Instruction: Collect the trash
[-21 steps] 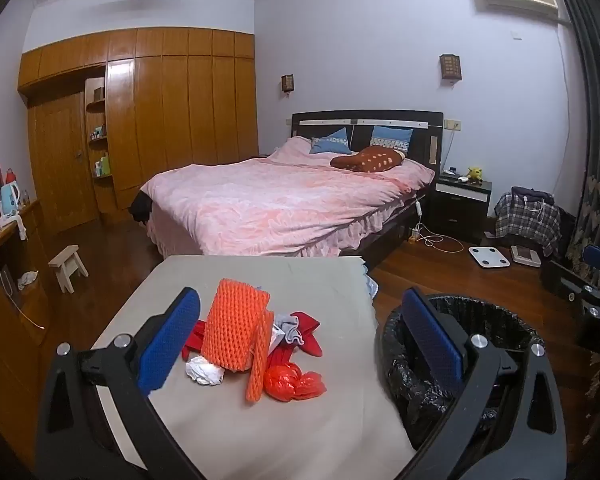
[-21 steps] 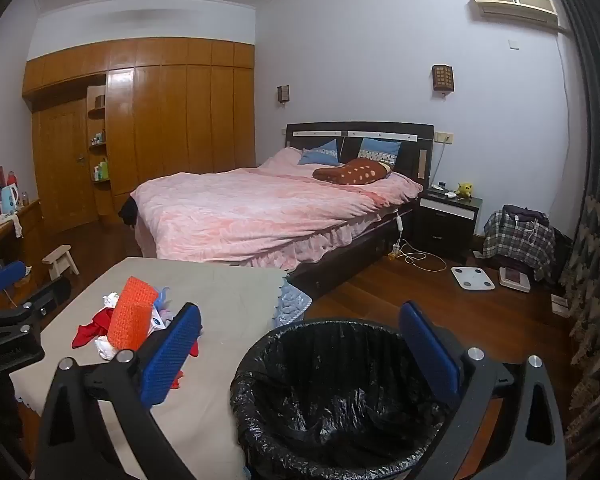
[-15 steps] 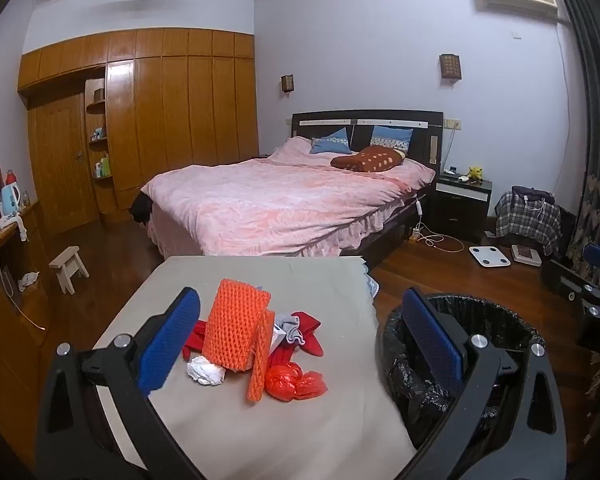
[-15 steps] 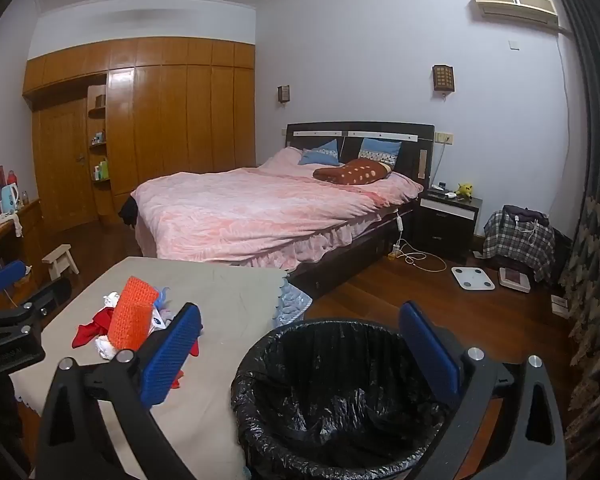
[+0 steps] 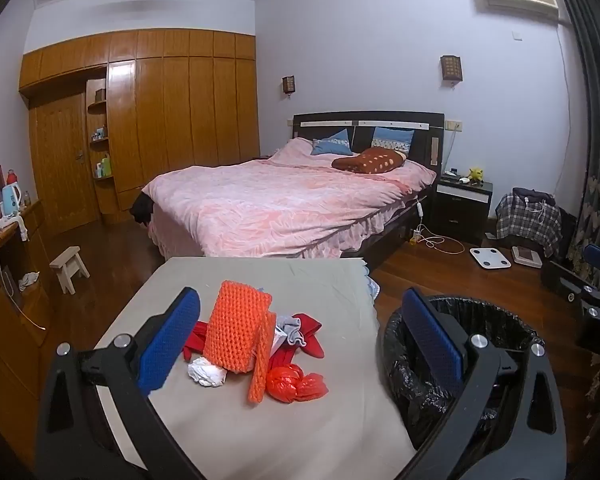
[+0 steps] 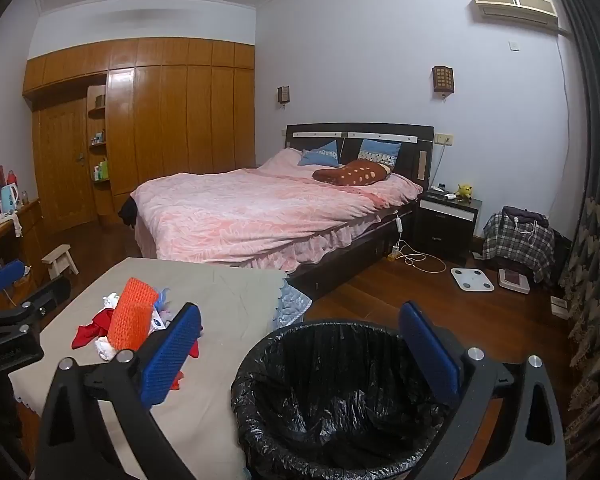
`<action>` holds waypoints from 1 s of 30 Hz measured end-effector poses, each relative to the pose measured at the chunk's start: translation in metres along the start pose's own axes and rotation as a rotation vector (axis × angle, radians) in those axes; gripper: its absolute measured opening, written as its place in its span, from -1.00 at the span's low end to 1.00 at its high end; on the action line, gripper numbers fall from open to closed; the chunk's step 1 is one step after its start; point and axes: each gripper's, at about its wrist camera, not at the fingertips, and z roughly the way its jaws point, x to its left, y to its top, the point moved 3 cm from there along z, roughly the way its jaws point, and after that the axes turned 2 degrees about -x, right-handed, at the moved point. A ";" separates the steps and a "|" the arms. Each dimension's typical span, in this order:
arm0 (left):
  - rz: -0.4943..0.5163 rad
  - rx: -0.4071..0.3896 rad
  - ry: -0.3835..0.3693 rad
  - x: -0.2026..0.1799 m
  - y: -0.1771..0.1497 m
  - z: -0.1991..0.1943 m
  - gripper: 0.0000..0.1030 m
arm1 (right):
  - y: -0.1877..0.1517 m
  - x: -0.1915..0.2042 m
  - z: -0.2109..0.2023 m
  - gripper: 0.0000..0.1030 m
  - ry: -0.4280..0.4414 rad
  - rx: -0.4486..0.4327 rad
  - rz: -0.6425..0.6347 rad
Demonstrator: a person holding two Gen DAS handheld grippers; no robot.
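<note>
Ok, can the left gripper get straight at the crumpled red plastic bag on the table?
Probably yes. The left gripper is open, and the crumpled red plastic bag lies at the pile's near edge, with bare grey tablecloth before it. The orange foam net leans close beside it.

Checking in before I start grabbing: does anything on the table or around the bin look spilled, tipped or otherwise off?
Nothing stands out. The trash pile sits together on the table, none of it visible on the floor. The bin stands upright beside the table, its black liner in place and apparently empty.

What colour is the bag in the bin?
Black bag; the right wrist view shows it best.
</note>
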 end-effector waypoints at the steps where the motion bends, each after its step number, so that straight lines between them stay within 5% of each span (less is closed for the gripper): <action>1: -0.001 -0.001 0.000 0.000 0.000 0.000 0.90 | 0.000 0.000 0.000 0.89 0.000 0.001 0.000; 30: 0.000 0.002 -0.001 0.000 0.000 0.000 0.90 | -0.001 0.001 0.002 0.89 0.000 0.004 0.001</action>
